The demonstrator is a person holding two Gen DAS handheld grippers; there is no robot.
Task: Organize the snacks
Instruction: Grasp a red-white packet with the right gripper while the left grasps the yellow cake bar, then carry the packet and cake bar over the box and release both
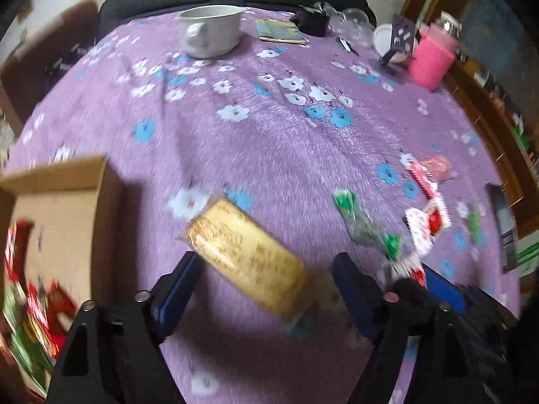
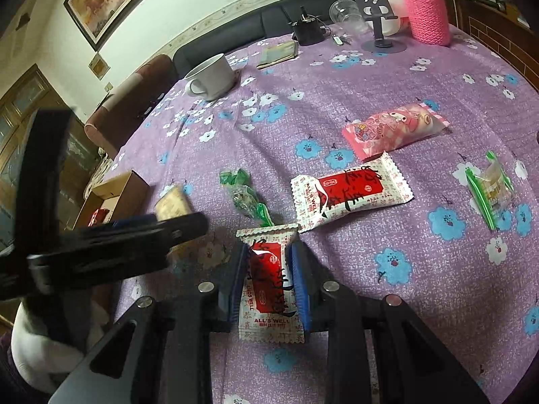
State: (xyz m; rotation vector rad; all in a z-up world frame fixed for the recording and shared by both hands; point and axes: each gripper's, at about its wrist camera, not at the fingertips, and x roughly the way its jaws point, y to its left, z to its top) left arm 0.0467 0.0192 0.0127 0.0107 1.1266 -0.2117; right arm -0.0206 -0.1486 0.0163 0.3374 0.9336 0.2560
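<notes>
A yellow biscuit packet (image 1: 246,256) lies tilted on the purple flowered tablecloth (image 1: 269,141). It sits between the fingers of my left gripper (image 1: 266,262), which is open, and the pads do not press on it. My right gripper (image 2: 269,252) is shut on a red and white snack packet (image 2: 269,286) low over the cloth. An open cardboard box (image 1: 60,208) at the left holds several red and green snacks. On the cloth lie a green candy wrapper (image 2: 246,195), a second red and white packet (image 2: 350,192), a pink packet (image 2: 394,128) and a green-edged bag (image 2: 488,188).
At the far side stand a white pot (image 1: 209,30), a pink knitted bottle (image 1: 431,57), a phone stand (image 2: 377,10), a clear cup (image 2: 347,13) and a small black item (image 2: 306,30). A dark remote (image 1: 505,222) lies near the right edge. A dark sofa runs behind.
</notes>
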